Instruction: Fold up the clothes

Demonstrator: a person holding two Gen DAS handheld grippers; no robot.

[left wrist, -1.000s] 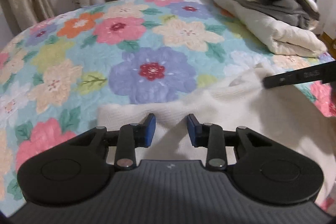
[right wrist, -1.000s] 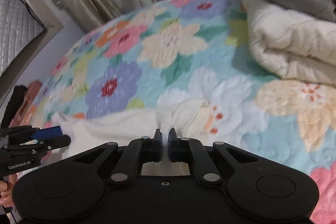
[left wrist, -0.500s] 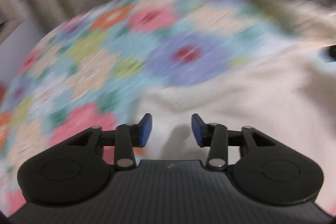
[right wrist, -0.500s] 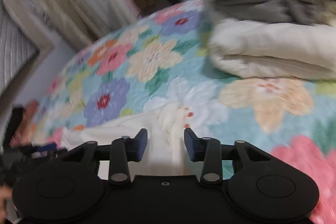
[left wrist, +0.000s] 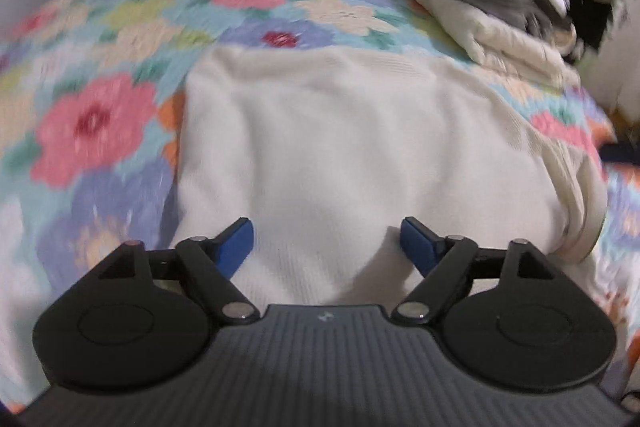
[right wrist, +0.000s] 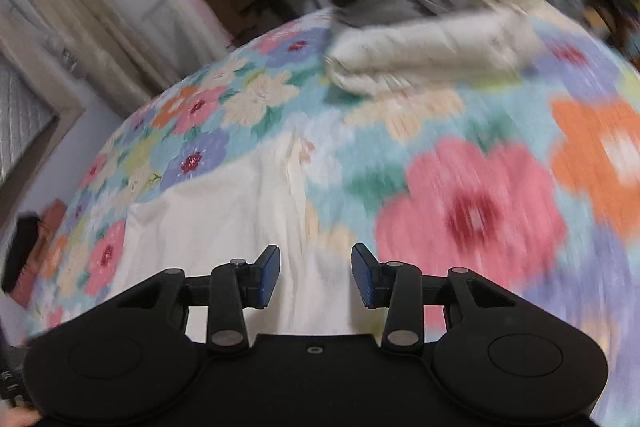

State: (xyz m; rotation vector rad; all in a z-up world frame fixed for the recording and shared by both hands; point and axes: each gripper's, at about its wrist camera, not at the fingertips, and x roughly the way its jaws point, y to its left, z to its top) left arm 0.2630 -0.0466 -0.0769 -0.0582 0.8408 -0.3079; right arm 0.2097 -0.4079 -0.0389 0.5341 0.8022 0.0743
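Left wrist view: I see my left gripper [left wrist: 327, 241] opening wide, empty, above the folded cream ribbed-knit garment [left wrist: 352, 131] at centre frame on the floral quilted bedspread [left wrist: 96, 123]. Only the right wrist view shows my right gripper [right wrist: 316, 275], half-open, empty.

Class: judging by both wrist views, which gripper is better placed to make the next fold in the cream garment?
Probably the left gripper: it hangs over the middle of the cream garment, opening with nothing held. The right gripper, open and empty, sits at its edge, facing the floral quilt.

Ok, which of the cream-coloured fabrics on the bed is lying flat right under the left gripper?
The cream knit garment, spread flat beneath the left gripper, whose jaws are opening with nothing pinched. The other cream bundle sits folded at the far right, under grey clothes.
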